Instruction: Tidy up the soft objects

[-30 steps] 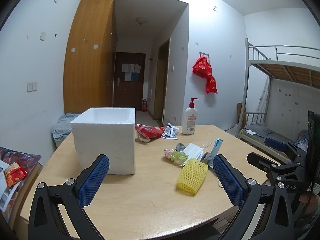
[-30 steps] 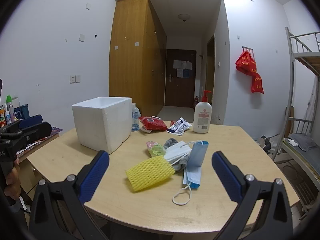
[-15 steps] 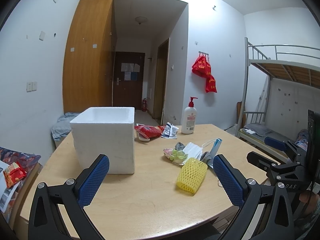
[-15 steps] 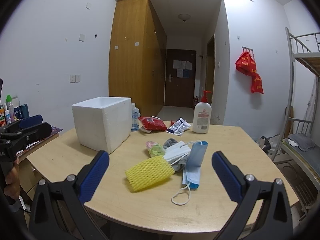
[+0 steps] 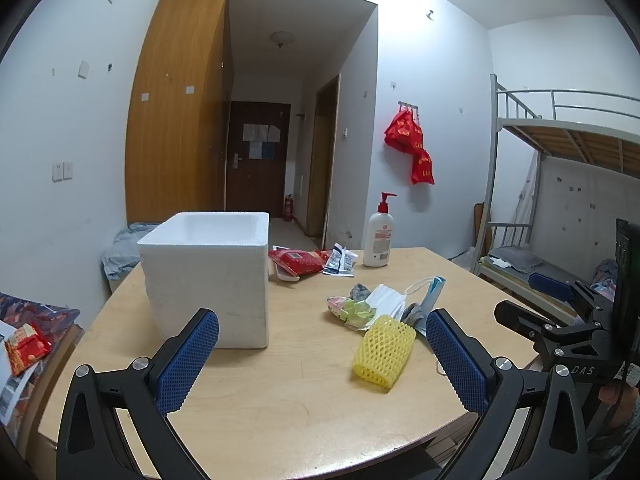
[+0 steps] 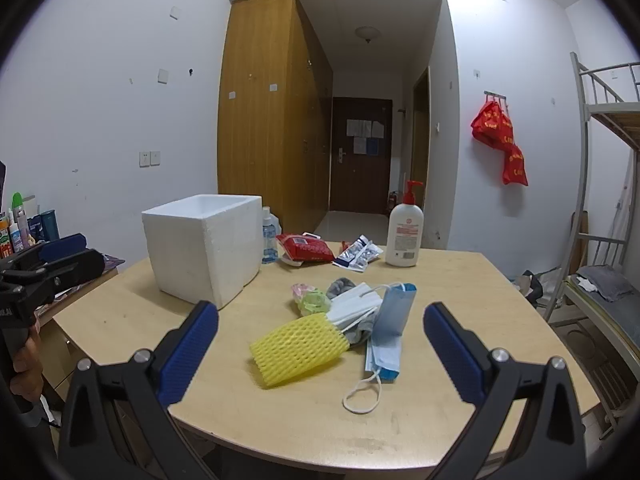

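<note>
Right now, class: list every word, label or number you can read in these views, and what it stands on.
"DAS": on the right tongs' frame.
Pump bottle label: too small.
Red bags on the wall: yellow print, blurred.
Red packet: unreadable.
Papers on the door: unreadable.

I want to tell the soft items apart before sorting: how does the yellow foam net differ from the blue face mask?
The yellow foam net is an open mesh sleeve that keeps a puffy, rounded shape; the blue face mask is flat, smooth sheet with a white ear loop trailing off it. The net lies nearer the white foam box. Both rest untouched on the table.
</note>
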`<state>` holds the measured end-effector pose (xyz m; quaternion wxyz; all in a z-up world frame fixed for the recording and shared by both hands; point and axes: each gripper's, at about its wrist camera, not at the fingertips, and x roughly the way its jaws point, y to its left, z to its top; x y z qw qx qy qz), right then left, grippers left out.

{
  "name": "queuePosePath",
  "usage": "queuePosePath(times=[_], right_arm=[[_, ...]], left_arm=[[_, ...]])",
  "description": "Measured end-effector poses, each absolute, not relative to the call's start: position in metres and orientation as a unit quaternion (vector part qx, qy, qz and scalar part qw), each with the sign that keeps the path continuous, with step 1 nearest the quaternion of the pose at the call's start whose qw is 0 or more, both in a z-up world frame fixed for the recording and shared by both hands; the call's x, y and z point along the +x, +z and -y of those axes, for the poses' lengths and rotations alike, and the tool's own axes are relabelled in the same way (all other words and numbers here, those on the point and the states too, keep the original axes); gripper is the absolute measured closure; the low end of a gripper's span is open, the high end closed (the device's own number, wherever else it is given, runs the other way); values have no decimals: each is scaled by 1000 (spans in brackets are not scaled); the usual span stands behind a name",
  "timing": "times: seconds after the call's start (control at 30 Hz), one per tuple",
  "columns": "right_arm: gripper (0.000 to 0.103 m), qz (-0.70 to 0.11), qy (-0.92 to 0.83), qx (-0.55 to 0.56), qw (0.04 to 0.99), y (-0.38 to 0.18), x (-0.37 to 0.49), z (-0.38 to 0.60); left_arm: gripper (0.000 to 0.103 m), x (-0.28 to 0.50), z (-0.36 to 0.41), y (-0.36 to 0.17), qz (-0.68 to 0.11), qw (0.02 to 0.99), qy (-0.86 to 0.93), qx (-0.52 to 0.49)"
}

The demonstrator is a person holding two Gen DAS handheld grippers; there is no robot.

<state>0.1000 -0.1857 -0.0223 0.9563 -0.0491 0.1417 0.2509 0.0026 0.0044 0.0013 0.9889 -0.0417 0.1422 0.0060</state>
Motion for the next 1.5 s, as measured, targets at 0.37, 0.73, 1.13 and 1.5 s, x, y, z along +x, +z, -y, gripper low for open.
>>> queuePosePath(times=[0.37,0.73,1.13,1.5], right_arm=[[0,-160,248,-49,954,-25,125,183],[0,-190,248,-9,950,-40,161,199],[0,-242,233,15,942,-64,202,208],[0,-274,216,-6,937,-80,228,209]], left_arm=[[0,23,-4,-5,-155,987,2,-48],[0,63,8,-24,-192,980,-29,-46],[0,108,22,-50,-238,968,-55,-52],[0,146,34,-77,-285,954,-78,-58]])
